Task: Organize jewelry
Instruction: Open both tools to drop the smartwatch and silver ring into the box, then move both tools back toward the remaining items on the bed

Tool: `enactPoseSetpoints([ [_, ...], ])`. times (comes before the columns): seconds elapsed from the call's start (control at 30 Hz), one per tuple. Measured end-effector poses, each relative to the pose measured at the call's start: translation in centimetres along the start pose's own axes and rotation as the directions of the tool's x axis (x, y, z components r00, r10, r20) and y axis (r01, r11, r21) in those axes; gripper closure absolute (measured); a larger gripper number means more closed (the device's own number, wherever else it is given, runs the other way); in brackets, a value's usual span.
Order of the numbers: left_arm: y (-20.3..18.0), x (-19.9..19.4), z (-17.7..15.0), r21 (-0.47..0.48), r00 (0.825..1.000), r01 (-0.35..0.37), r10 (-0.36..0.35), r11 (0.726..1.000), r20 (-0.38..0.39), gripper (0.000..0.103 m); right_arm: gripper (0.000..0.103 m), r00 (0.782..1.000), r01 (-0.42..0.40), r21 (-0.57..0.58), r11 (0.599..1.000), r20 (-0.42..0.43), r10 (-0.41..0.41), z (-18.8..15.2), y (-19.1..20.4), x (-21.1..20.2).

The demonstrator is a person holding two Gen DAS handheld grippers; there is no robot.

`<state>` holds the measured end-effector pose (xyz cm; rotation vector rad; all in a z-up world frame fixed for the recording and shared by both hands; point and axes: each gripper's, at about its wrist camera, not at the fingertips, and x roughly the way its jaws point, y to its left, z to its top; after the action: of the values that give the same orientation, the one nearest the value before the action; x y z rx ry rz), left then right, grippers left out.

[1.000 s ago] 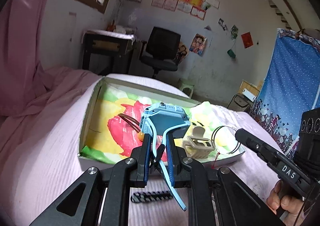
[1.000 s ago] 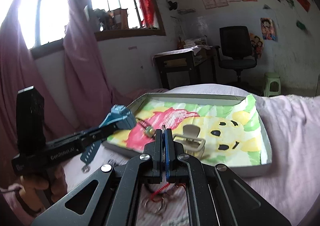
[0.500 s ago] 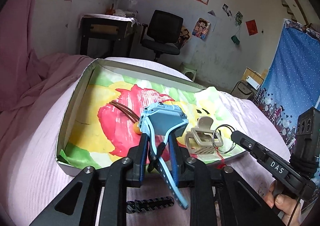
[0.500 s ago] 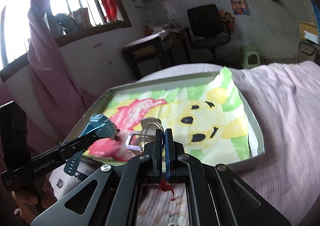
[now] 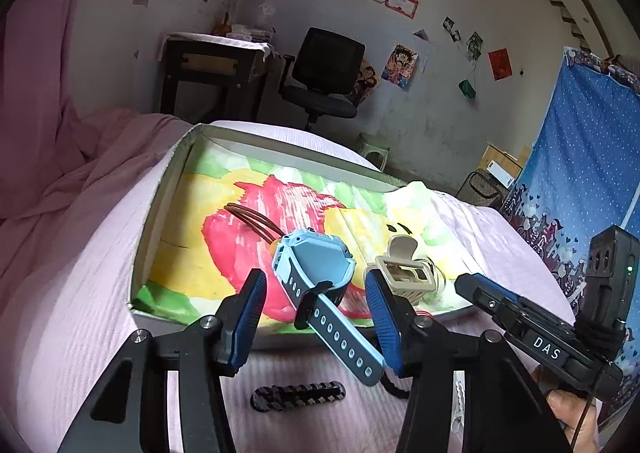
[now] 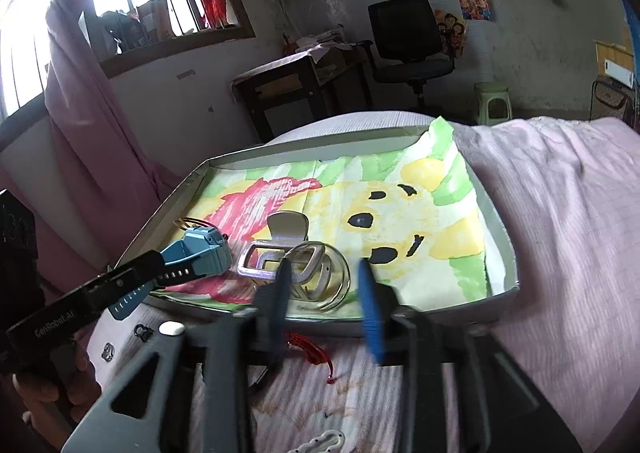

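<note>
The blue watch (image 5: 316,273) lies between the spread jaws of the left gripper (image 5: 316,317), which are opening; neither pad touches it. Its perforated strap sticks back toward the gripper over the near rim of the tray (image 5: 152,237), while the case rests on the painted paper just ahead of the fingertips. It looks light, with a hard case and a limp, rubbery strap; I judge the case sides the surest place to pinch, since the strap would bend and swing.

The right gripper (image 6: 326,297) is likewise opening, blurred, with a clear bangle (image 6: 324,277) lying just ahead of and between its fingers, apparently let go inside the tray. The bangle seems stiff, smooth and probably slippery; a pinch across its rim would serve best.

Just beyond the bangle, touching or overlapping it, sits the beige hair claw (image 6: 276,249), rigid and springy, easiest to take by its back. Farther left of the left gripper, past the watch, thin brown hoops (image 5: 252,219) lie on the red patch; they look delicate.

Still on the bedcover, nearer than the tray, are a red tassel (image 6: 312,349) and a dark braided piece (image 5: 298,395).
</note>
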<state>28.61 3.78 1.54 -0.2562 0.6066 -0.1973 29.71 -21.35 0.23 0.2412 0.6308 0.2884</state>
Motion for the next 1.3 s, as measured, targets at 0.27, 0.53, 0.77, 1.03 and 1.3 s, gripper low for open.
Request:
enactPoseSetpoints([
  [0.27, -1.2, -3.1, -0.7, 0.067, 0.996, -0.034, 0.029, 0.997, 0.079, 0.031, 0.065, 0.996, 0.054, -0.111, 0.992, 0.078, -0.045, -0.4, 1.4, -3.5],
  [0.53, -1.3, -6.6, -2.3, 0.108, 0.986, -0.063, 0.045, 0.992, 0.159, 0.009, 0.039, 0.979, 0.069, -0.118, 0.991, 0.199, -0.044, -1.4, 1.5, -8.3],
  [0.77, -1.2, -10.0, -3.9, 0.125, 0.972, -0.082, 0.052, 0.989, 0.230, 0.001, 0.016, 0.963, 0.065, -0.132, 0.989, 0.267, -0.028, -3.1, 1.9, -11.9],
  [1.03, -1.1, -12.7, -5.9, 0.141, 0.963, -0.108, 0.069, 0.984, 0.260, 0.001, 0.004, 0.956, 0.080, -0.172, 0.982, 0.292, -0.027, -5.3, 2.4, -14.9],
  [1.3, -0.5, -13.8, -7.5, 0.156, 0.969, -0.144, 0.107, 0.977, 0.221, 0.001, 0.003, 0.965, 0.086, -0.210, 0.974, 0.259, -0.029, -6.8, 3.0, -16.1],
])
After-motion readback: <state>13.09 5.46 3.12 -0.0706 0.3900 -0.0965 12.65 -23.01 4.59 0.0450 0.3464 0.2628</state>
